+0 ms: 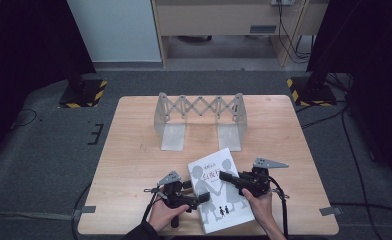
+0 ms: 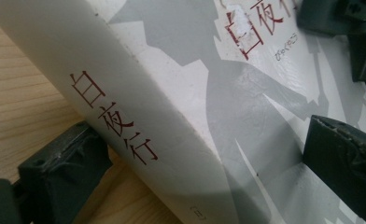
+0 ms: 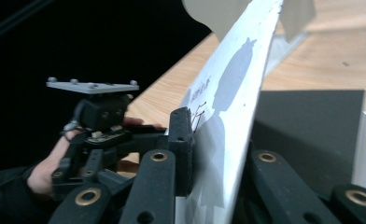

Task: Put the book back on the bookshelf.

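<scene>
While both hands rest at the near edge, the scene reads as follows.
Bench (image 1: 134, 150): light wood, carrying all items.
Rack (image 1: 200, 119): grey, folding, upright toward the far side, well apart from the book.
Book (image 1: 219, 192): white cover with grey figures and red characters, at the near edge between the two hands.
Right hand-held gripper (image 1: 223, 176): jaws pressed together on the front cover, which the right gripper view shows lifted and pinched between them.
Left hand-held gripper (image 1: 204, 197): jaws straddle the spine (image 2: 125, 126), one on the bench side, one over the cover; contact cannot be told.
</scene>
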